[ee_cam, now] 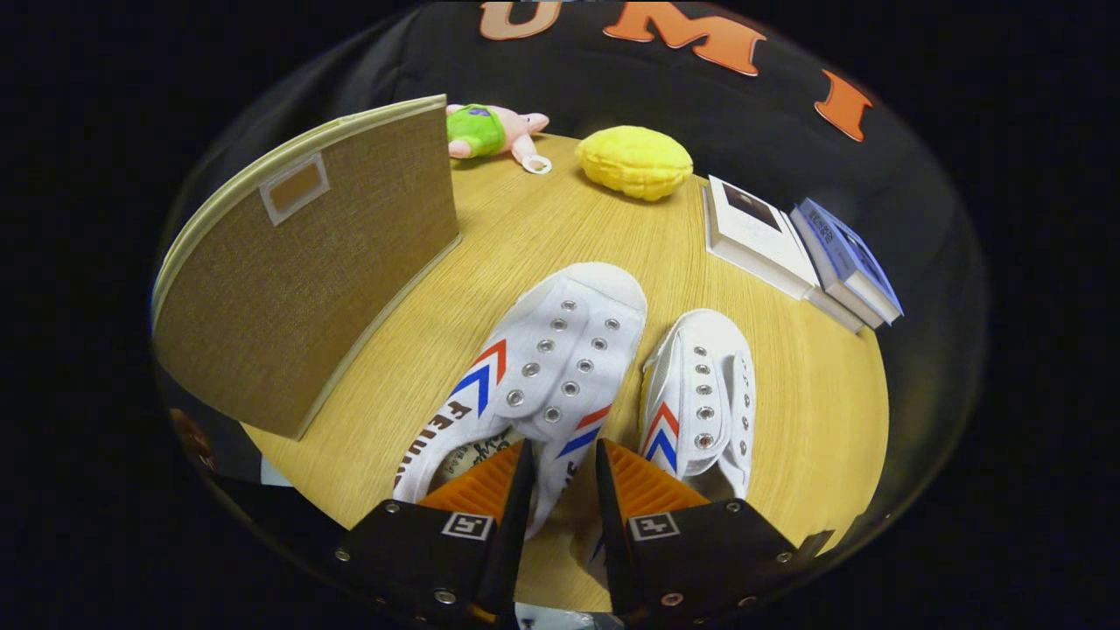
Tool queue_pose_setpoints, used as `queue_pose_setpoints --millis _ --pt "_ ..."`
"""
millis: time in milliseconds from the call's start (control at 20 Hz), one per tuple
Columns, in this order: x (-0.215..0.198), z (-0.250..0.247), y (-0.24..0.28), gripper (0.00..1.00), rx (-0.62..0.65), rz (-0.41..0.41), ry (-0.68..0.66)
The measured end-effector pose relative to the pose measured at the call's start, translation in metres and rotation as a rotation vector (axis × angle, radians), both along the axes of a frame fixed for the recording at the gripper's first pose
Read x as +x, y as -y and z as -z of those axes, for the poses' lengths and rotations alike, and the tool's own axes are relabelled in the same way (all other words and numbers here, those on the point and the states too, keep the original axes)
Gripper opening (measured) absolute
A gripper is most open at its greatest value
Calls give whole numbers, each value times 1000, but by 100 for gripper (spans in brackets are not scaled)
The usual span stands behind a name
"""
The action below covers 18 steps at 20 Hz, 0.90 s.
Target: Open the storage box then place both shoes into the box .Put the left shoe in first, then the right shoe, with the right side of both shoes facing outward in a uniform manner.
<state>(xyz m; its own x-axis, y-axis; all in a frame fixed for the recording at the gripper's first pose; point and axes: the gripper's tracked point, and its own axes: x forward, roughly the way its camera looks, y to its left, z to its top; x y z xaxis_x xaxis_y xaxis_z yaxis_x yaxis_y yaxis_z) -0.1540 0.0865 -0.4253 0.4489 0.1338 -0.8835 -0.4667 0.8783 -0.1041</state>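
Note:
Two white canvas shoes with red and blue chevrons point away from me on the wooden table [525, 227]. My gripper [563, 477] is shut on the left-hand shoe [551, 350]. One finger is inside the shoe's opening, the other outside, and the striped side wall is pinched between them. That shoe looks larger and nearer than the right-hand shoe [704, 394], which lies flat just beyond my right finger. The brown fabric storage box [306, 271], trimmed in beige with a label window, stands to the left of the shoes. Only a side panel of it shows, and I cannot tell whether it is open.
At the far side of the table lie a pink plush pig in a green top [494, 131] and a yellow plush toy [634, 162]. Two books [801, 249] rest side by side to the right, beyond the shoes. The table's rounded edge runs close on the right.

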Motion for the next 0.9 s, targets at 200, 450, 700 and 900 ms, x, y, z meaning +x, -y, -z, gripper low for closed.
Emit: queue_pose_setpoints --millis 200,450,700,900 --pt "3 6 -4 32 150 112 -115" --pt "0 10 -8 23 208 161 -203" --pt "-1 1 -15 2 274 250 -218" --pt "5 -22 -33 1 369 279 -176"
